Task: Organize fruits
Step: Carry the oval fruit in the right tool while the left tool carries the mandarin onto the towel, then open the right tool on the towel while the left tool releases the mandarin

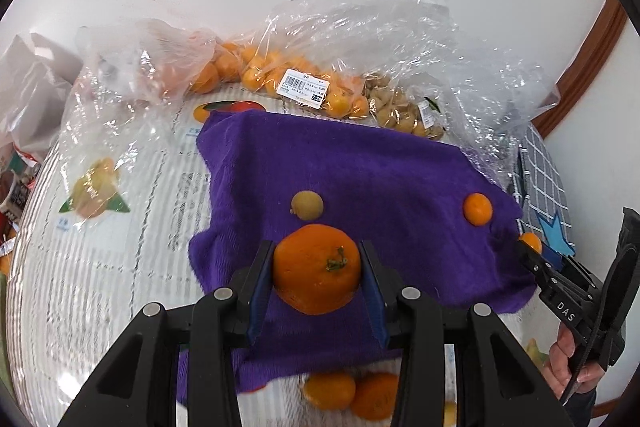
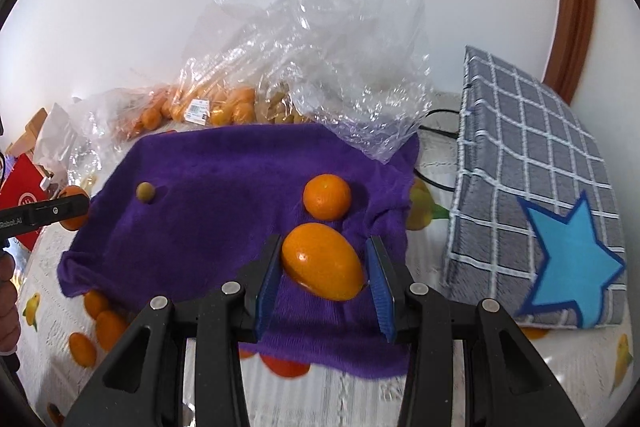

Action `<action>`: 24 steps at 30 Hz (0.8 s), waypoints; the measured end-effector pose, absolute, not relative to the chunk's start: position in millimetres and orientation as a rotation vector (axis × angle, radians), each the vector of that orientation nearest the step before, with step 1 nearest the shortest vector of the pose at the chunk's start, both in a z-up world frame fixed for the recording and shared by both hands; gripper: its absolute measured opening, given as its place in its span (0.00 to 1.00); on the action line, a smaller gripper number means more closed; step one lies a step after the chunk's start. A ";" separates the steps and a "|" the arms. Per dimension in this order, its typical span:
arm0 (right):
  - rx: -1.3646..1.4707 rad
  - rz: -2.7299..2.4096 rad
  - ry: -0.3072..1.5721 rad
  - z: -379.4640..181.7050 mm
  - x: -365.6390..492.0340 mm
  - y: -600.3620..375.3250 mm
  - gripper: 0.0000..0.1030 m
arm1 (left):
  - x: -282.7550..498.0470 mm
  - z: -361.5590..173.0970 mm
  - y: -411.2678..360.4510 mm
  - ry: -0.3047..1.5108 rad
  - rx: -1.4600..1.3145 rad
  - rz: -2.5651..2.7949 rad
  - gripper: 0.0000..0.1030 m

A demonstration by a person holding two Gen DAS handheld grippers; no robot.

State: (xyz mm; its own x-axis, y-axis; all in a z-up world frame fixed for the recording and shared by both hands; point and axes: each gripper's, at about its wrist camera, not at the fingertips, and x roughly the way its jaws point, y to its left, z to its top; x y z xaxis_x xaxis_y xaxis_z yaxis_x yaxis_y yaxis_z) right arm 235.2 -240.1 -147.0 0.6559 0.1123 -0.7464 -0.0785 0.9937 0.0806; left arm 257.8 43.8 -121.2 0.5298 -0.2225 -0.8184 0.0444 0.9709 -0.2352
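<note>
A purple cloth [image 1: 360,171] lies spread on the patterned table cover. My left gripper [image 1: 316,247] is shut on a large mandarin [image 1: 316,267] with a green stem, held just over the cloth's near part. Beyond it on the cloth rest a small olive-brown round fruit [image 1: 307,205] and a small orange [image 1: 477,209]. In the right wrist view my right gripper [image 2: 325,241] is shut on an oval kumquat [image 2: 322,261], close in front of that small orange [image 2: 327,197]. The left gripper [image 2: 80,205] shows at the cloth's left edge, and the right gripper [image 1: 524,249] at its right edge.
Clear plastic bags [image 1: 304,83] of small oranges and brown fruits line the back by the wall. A grey checked bag [image 2: 532,179] with a blue star stands to the right. Loose oranges [image 2: 100,319] lie off the cloth's near edge. A red box [image 2: 20,195] sits far left.
</note>
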 end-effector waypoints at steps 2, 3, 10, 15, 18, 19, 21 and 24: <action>0.045 0.111 0.858 -154.2 245.1 -240.3 0.40 | 262.8 -125.0 39.4 1.010 -0.174 -0.161 0.38; 0.044 0.113 0.860 -156.8 248.0 -240.0 0.40 | 264.4 -126.3 37.2 1.011 -0.160 -0.160 0.38; 0.007 0.139 0.877 -172.1 262.6 -231.1 0.40 | 270.5 -139.9 32.5 1.021 -0.116 -0.145 0.38; -0.025 0.142 0.884 -178.3 263.8 -224.8 0.40 | 271.3 -148.1 29.9 1.025 -0.100 -0.147 0.38; -0.027 0.144 0.894 -181.8 265.7 -223.9 0.40 | 271.4 -153.7 28.8 1.037 -0.099 -0.153 0.38; -0.030 0.143 0.900 -183.6 266.4 -223.2 0.40 | 271.3 -155.4 29.0 1.039 -0.104 -0.157 0.38; -0.037 0.142 0.906 -186.0 266.6 -222.1 0.41 | 271.1 -158.1 29.3 1.044 -0.110 -0.160 0.38; -0.057 0.133 0.918 -189.2 266.7 -220.3 0.41 | 272.5 -162.5 28.2 1.056 -0.113 -0.166 0.38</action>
State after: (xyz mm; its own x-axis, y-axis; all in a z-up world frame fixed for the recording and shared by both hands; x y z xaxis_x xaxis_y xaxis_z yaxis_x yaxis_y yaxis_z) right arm 266.7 -220.3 -189.2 0.6002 0.0902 -0.7947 -0.1392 0.9902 0.0073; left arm 272.5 28.2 -162.5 0.4818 -0.1897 -0.8555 0.0812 0.9818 -0.1720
